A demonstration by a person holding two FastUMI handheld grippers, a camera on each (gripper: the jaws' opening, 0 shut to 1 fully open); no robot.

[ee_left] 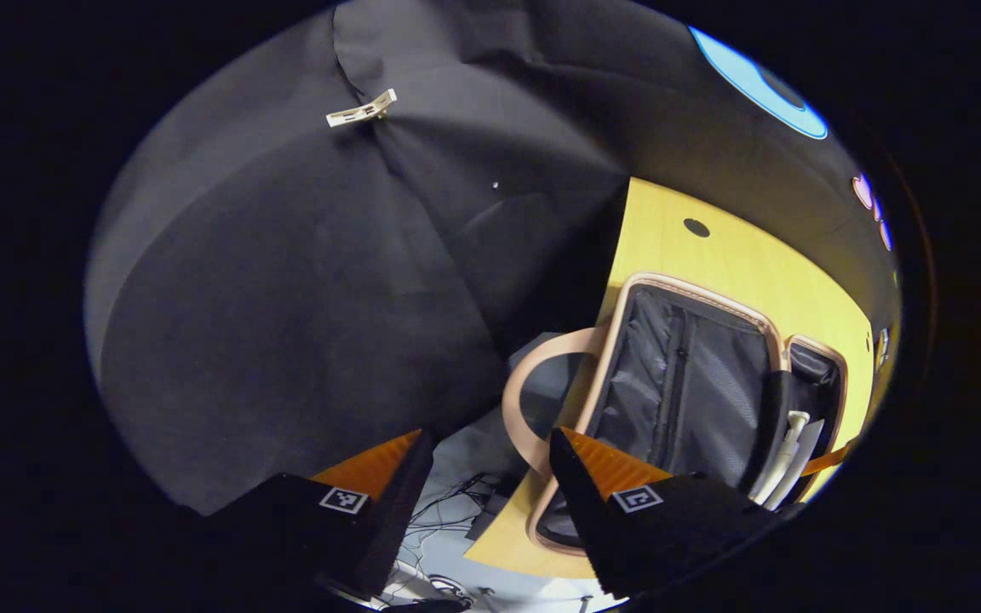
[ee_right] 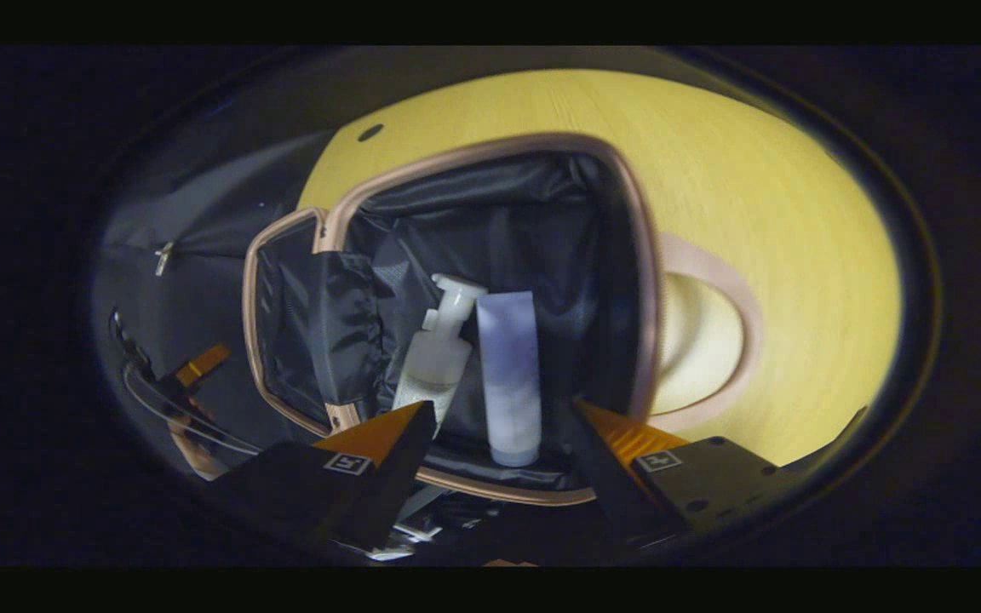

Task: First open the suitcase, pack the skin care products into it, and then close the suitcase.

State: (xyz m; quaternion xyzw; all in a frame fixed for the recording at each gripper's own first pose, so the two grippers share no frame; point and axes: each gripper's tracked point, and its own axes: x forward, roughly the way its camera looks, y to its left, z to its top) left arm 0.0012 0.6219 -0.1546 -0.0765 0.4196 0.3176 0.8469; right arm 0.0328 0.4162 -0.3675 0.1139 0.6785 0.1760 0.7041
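Observation:
The suitcase (ee_right: 645, 281) lies open on the yellow wooden table (ee_right: 754, 213), pink rim around dark lining. Inside its nearer half a white pump bottle (ee_right: 435, 358) and a pale purple tube (ee_right: 509, 375) rest side by side. My right gripper (ee_right: 503, 409) hovers open just above the tube's lower end, holding nothing. In the left gripper view the suitcase (ee_left: 695, 294) sits at the right, with the pump bottle (ee_left: 784, 451) in its far half. My left gripper (ee_left: 489, 434) is open and empty, off the table's edge beside the pink handle loop (ee_left: 516, 400).
The black cloth wall carries a white clip (ee_left: 361, 109). Cables (ee_left: 448, 502) lie on the pale floor below the table's edge (ee_left: 618, 255). The left gripper (ee_right: 201, 362) and the hand holding it show beyond the suitcase's lid half. Bare tabletop surrounds the handle (ee_right: 742, 315).

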